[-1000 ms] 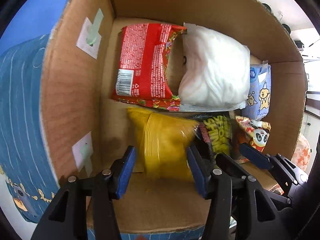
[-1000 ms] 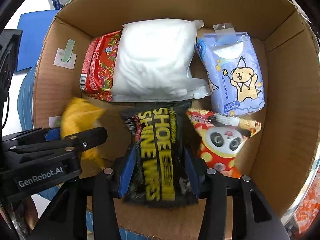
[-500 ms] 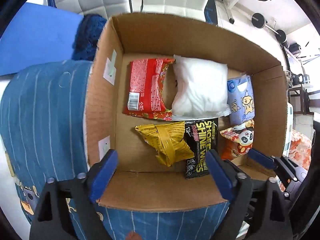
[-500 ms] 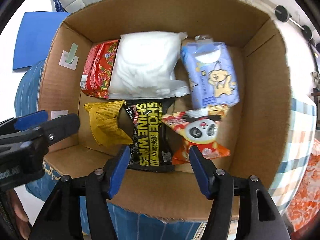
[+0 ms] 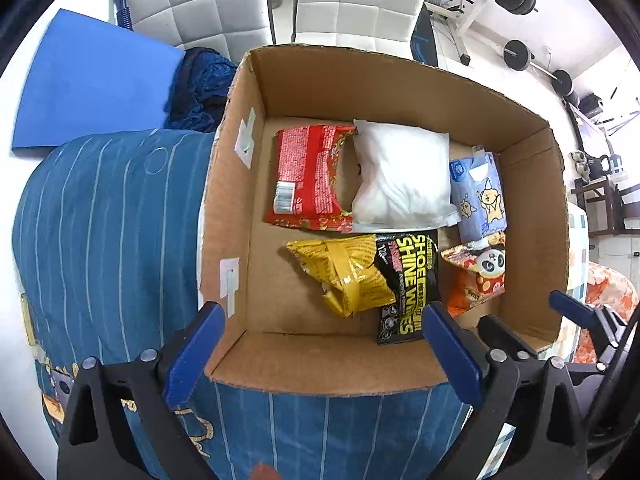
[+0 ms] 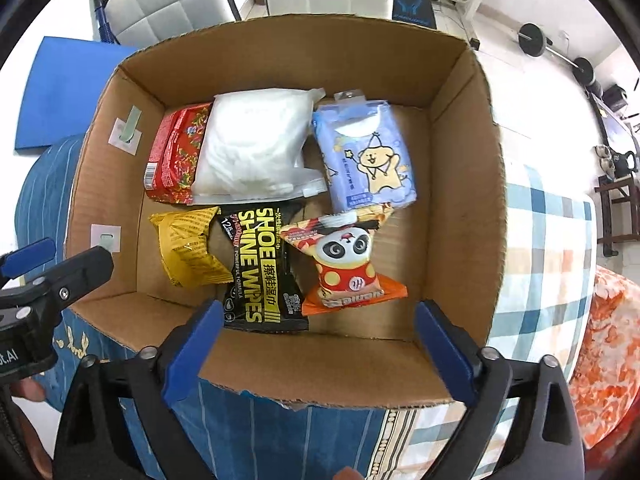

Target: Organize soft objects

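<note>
We hold our left tongs (image 5: 320, 354) and right tongs (image 6: 318, 350) spread wide and empty above the near rim of an open brown cardboard box (image 6: 460, 184) on a blue striped bedcover (image 5: 112, 220). Six soft packets lie inside: red snack bag (image 5: 308, 176), white pillow pack (image 6: 252, 144), pale blue tissue pack (image 6: 366, 160), crumpled yellow bag (image 5: 344, 272), black shoe-wipes pouch (image 6: 260, 268), panda snack bag (image 6: 346, 264). The sorting looks nearly finished; no soft items are visible outside the box, and nothing blocks us.

blue mat (image 5: 92, 80) far left | white padded chairs (image 5: 348, 0) behind | barbell weights (image 5: 516, 54) far right | plaid cloth (image 6: 548, 248)
</note>
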`<state>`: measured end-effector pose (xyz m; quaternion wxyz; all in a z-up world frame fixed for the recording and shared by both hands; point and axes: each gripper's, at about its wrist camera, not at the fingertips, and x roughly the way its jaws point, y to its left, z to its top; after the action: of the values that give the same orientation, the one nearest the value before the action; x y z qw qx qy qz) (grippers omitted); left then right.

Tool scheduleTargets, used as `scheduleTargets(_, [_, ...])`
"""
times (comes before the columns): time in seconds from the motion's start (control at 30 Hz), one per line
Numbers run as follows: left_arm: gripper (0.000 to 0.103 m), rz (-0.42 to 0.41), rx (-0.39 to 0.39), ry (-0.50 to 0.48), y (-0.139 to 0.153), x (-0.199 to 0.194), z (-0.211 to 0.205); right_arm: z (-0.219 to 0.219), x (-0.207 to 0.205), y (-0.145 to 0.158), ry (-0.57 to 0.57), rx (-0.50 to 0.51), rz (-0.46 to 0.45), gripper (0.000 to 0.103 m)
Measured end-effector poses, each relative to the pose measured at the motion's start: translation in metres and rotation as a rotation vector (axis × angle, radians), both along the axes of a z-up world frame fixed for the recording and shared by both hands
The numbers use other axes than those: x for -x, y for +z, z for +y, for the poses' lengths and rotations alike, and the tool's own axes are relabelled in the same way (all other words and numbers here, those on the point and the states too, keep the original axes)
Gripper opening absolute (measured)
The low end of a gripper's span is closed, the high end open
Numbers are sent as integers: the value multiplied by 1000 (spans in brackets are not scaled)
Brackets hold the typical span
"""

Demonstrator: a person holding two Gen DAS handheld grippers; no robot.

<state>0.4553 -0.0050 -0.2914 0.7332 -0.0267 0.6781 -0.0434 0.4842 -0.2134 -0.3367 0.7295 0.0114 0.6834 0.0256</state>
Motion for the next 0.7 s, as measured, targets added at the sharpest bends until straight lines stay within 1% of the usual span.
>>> scheduleTargets(0.13, [101,-18,-11,-1,5,8,-1,-2,7,7,-17,3,-25,103])
scheduleTargets(0.23, [101,-54,-19,-2,20,17,0,-5,16,21,-25,0,-47,103])
scheduleTargets(0.37, [101,-148,-50,-20,53,38,-2,-9,39,48,-37,6,-104,103])
scheduleTargets(0.47, [101,-218,-71,-35,83,63,-2,-14,62,70,-61,-1,-153,103])
scheduleTargets(0.57, [101,-280,-59,-26,112,92,3,-20,90,94,-81,-26,-199,103])
scheduleTargets(0.7, [101,-333,-41,-21,146,128,8,-25,132,130,-90,-53,-258,103])
